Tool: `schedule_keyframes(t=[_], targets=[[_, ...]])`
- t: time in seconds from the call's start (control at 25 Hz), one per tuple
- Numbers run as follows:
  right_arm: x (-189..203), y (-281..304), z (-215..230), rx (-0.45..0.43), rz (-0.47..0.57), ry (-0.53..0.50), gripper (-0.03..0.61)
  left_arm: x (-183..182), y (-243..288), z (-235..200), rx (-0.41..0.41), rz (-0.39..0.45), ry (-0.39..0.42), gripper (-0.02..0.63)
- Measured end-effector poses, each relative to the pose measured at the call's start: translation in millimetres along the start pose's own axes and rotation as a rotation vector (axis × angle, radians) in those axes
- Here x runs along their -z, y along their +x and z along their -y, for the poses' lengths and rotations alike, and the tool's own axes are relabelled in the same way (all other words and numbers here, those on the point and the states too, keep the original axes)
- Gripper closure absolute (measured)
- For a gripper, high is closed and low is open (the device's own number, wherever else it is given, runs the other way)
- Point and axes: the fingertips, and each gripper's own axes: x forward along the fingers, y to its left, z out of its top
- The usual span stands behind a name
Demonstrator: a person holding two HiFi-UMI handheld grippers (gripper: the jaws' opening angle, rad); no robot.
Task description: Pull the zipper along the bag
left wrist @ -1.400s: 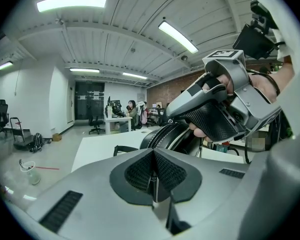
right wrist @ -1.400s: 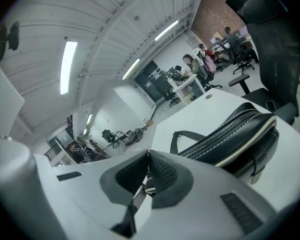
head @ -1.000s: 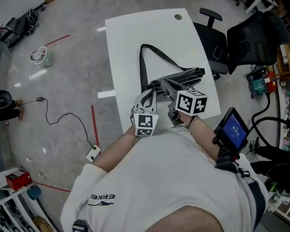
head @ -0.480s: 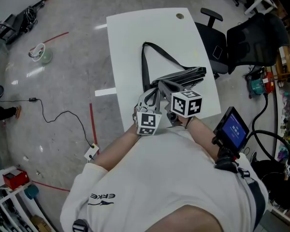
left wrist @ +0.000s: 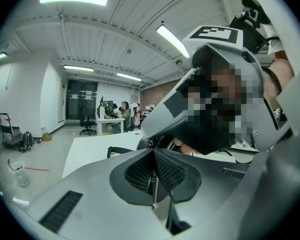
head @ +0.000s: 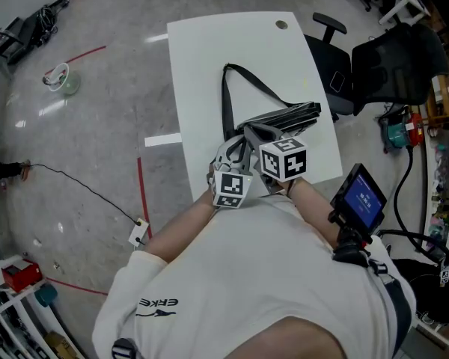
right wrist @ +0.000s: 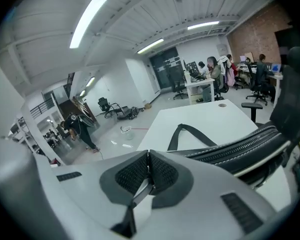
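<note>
Black bag (head: 284, 117) lies on white counter (head: 232, 51), at its near end. Left claw (left wrist: 154, 171) pressed together. Right claw (right wrist: 148, 171) pressed together beside the bag's zipper (right wrist: 250, 145); pinch unclear.

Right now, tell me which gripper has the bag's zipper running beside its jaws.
The right gripper: its view shows the zipper of the black bag just right of its shut jaws. The left gripper looks at the other gripper instead.
</note>
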Motion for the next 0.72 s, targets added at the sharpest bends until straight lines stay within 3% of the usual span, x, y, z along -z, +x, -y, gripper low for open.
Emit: schedule_keyframes(t=[0.48, 0.72], targets=[[5.6, 5.1, -2.8, 0.029, -0.047, -0.138, 0.569, 1.6, 1.7, 0.6, -0.007, 0.006, -0.009, 0.612], [5.2, 4.1, -4.1, 0.027, -0.046, -0.148, 0.568, 0.8, 1.0, 1.0, -0.011, 0.002, -0.004, 0.612]])
